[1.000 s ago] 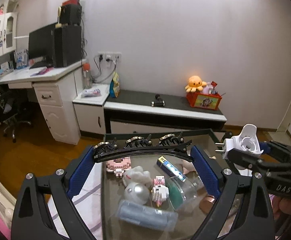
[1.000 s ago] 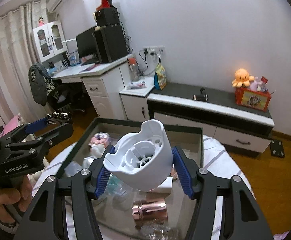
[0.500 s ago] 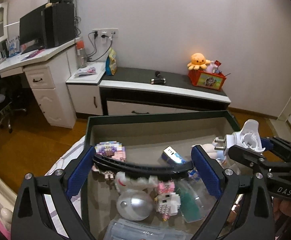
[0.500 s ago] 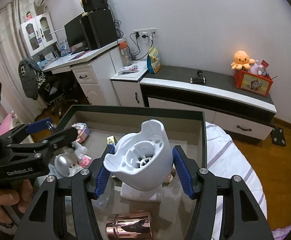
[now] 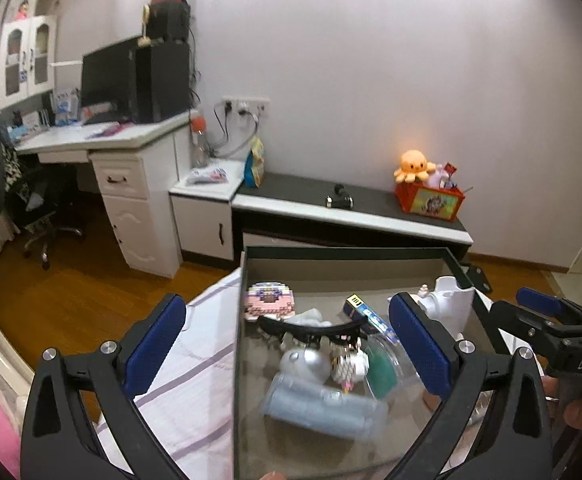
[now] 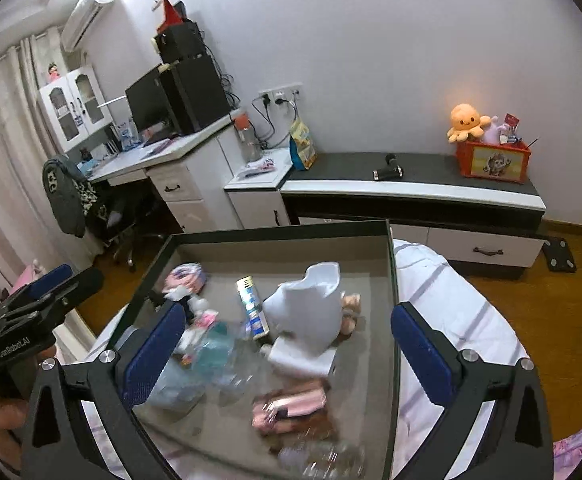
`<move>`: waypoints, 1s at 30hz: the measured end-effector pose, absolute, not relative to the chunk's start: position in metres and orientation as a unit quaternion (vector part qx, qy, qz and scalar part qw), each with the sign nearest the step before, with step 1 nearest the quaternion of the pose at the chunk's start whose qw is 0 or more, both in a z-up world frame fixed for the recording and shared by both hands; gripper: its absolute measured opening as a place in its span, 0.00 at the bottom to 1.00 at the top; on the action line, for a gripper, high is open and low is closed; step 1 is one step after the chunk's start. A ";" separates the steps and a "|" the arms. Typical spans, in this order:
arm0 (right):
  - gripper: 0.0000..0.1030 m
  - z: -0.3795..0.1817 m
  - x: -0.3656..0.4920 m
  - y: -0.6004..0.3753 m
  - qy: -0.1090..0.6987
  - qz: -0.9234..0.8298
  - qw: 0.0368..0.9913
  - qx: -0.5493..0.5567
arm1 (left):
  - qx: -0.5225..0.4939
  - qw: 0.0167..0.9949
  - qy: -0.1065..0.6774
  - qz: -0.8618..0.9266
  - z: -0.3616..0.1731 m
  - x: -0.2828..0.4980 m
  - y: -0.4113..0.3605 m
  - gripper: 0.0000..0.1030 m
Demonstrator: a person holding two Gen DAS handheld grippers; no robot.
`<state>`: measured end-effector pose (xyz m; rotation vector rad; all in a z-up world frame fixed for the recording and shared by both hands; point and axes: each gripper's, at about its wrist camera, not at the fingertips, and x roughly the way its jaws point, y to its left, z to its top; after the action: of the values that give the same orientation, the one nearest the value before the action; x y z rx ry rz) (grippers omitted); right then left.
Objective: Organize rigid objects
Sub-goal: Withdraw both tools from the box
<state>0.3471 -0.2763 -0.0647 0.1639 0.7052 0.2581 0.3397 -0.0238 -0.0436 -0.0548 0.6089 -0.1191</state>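
Both the left gripper and the right gripper hang over the dark-rimmed box with fingers spread wide and nothing between them. Inside, the black hair clip lies with its long axis running left to right across a silver ball, a pink block toy and a clear blue tube. The white plug adapter sits tilted near the box's right wall, beside a small blue carton and a rose-gold case.

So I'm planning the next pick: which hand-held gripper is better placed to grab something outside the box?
Neither clearly. The left hand-held gripper and right hand-held gripper are both open and empty over the box; only striped cloth shows outside it.
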 end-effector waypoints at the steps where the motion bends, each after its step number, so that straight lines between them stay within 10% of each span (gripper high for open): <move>1: 1.00 -0.062 0.339 -0.275 0.341 0.125 0.929 0.078 | -0.026 0.954 0.293 -0.057 -0.040 0.330 -0.022 1.00; 30: 1.00 -0.021 0.080 -0.255 0.226 0.047 0.972 0.043 | -0.005 0.977 0.210 -0.041 -0.014 0.065 -0.030 1.00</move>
<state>0.0804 -0.2555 -0.0206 0.0865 0.4571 0.0958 0.0654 -0.0305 -0.0138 -0.0102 0.4239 -0.0820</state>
